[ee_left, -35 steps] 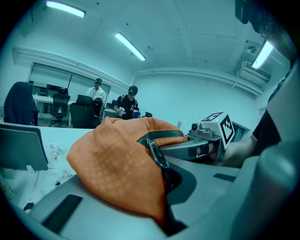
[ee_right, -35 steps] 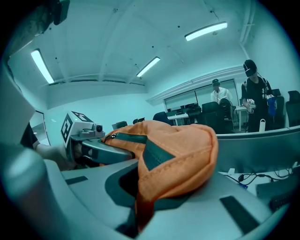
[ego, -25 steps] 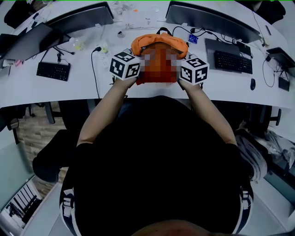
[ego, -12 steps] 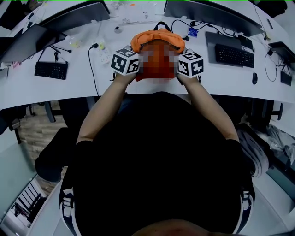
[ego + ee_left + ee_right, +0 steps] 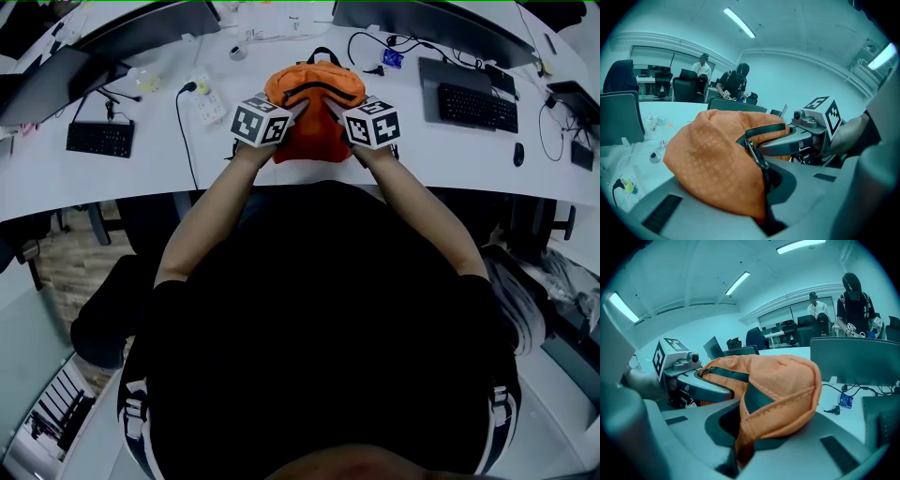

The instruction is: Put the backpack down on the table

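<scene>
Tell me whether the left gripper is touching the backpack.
Touching. The left gripper view shows the backpack with its orange fabric pinched in the shut left gripper.

**What I can't make out**

In the head view my left tongs (image 5: 292, 111) and right tongs (image 5: 336, 111) cover the lower part of the backpack (image 5: 315, 89), so I cannot tell whether its base touches the surface (image 5: 122, 183). In both gripper views the tips of my tongs are buried in orange cloth. My torso (image 5: 319, 328) hides the surface's near edge. The monitor (image 5: 427, 28) is cut off by the top edge. Small bits (image 5: 150, 84) left of the backpack, perhaps wrappers, are too tiny to name.
</scene>
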Demonstrator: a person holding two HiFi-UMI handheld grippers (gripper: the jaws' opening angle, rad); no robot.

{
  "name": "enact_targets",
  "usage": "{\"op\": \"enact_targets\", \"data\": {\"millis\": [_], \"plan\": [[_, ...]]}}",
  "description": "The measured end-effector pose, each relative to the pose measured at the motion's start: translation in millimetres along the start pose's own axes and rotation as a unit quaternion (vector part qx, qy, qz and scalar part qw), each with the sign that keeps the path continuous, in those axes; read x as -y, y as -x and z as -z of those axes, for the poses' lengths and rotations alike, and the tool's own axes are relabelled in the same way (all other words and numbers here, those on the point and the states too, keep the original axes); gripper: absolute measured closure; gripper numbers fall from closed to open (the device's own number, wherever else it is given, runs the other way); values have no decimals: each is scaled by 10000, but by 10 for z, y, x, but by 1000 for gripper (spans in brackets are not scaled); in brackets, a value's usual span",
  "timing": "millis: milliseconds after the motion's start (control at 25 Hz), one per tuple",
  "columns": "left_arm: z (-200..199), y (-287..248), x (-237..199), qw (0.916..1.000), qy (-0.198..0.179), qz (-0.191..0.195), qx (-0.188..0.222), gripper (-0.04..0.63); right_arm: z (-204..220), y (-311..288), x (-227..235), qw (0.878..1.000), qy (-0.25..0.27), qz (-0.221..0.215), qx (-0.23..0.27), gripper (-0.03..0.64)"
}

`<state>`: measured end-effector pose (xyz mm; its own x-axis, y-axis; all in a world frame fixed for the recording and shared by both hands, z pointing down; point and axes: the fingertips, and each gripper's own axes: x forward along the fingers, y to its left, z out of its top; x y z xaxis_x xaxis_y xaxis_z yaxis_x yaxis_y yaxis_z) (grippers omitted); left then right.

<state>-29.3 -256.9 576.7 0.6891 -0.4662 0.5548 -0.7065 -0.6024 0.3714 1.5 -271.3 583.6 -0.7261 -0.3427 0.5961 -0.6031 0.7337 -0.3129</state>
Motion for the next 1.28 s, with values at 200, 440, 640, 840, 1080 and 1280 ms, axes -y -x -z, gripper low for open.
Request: {"op": "enact_targets", "data": {"millis": [200,440,640,840,1080,1280], "plan": [[184,-106,-79,9997,-4,-40,-221,561,182,-134,48,9998,-135,-12,-153,580],[373,-253,-181,9989,58,-60,-455,561,389,-290,140,9989,-319,-43,-341,580],[495,-302,-237,9981,107,-59,-607,561,476,-398,162,9983,-389,-25,-437,580],[567,-333,-316,9975,134,-119,-679,561,507,-495,153,9980,-415,-52,-479,580],[672,-399,-385,9969,118,-155,-756,561,628,-578,221,9951,-814,71,-554,580],[768,-451,-443,9961,-10,-180,-858,561,704,-662,252,9944,-906,108,-541,580]]}}
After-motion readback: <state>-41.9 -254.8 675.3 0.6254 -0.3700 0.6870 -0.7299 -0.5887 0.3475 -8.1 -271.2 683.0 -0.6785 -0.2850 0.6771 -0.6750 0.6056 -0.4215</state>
